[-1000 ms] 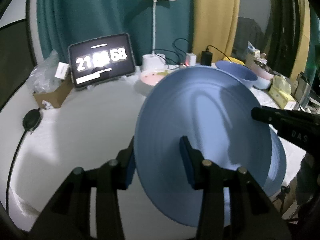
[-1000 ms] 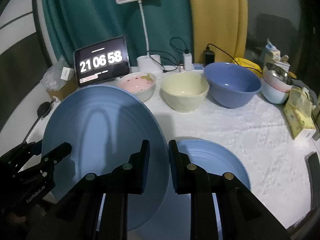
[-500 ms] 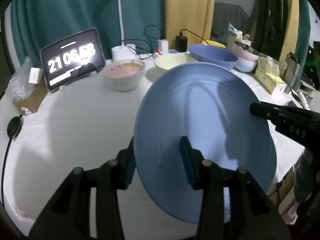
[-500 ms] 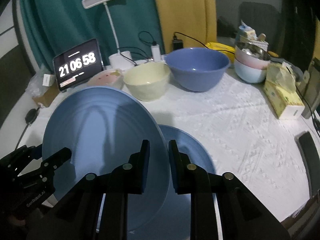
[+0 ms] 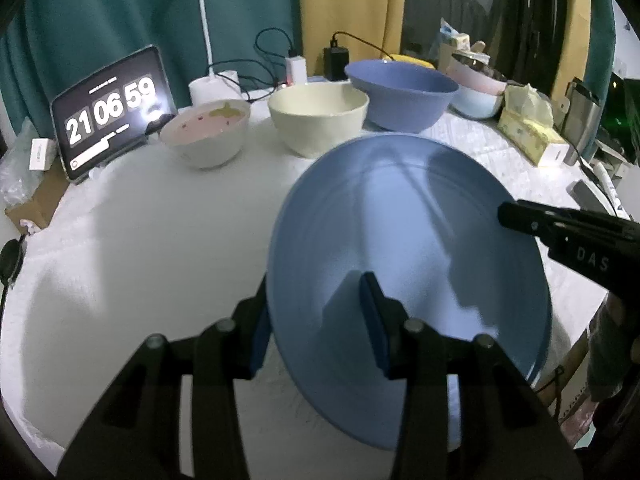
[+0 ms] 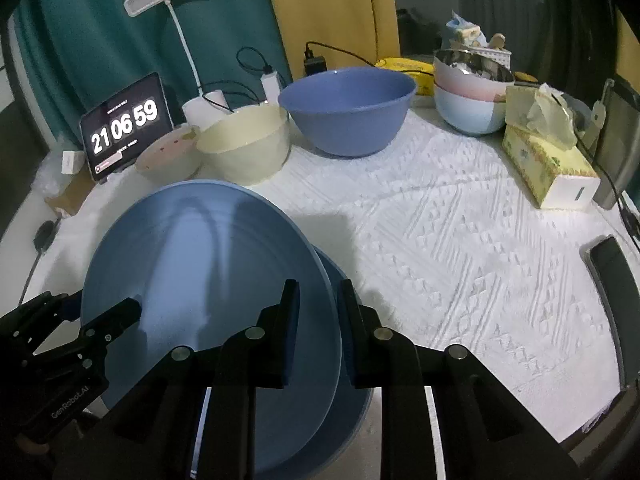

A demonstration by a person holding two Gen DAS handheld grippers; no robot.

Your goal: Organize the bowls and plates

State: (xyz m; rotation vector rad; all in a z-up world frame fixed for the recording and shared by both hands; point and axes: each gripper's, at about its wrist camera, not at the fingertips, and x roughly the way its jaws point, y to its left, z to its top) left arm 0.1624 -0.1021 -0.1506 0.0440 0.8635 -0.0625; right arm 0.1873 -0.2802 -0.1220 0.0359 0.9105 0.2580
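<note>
Held at opposite rims by both hand-held grippers, the blue plate (image 6: pixel 200 280) travelled across the tabletop (image 6: pixel 460 248) and sank until it hung tilted over the second blue plate (image 6: pixel 348 412), covering most of it. The bowls (image 5: pixel 320 116) at the back drew nearer, and the clock (image 5: pixel 110 106) ticked from 58 to 59.

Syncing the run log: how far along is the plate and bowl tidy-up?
Done: nothing clearly stacked yet. In hand: both tongs, left and right, clamp one blue plate just above a second blue plate on the table. Left: set it down, then the pink bowl, cream bowl and blue bowl standing apart.
</note>
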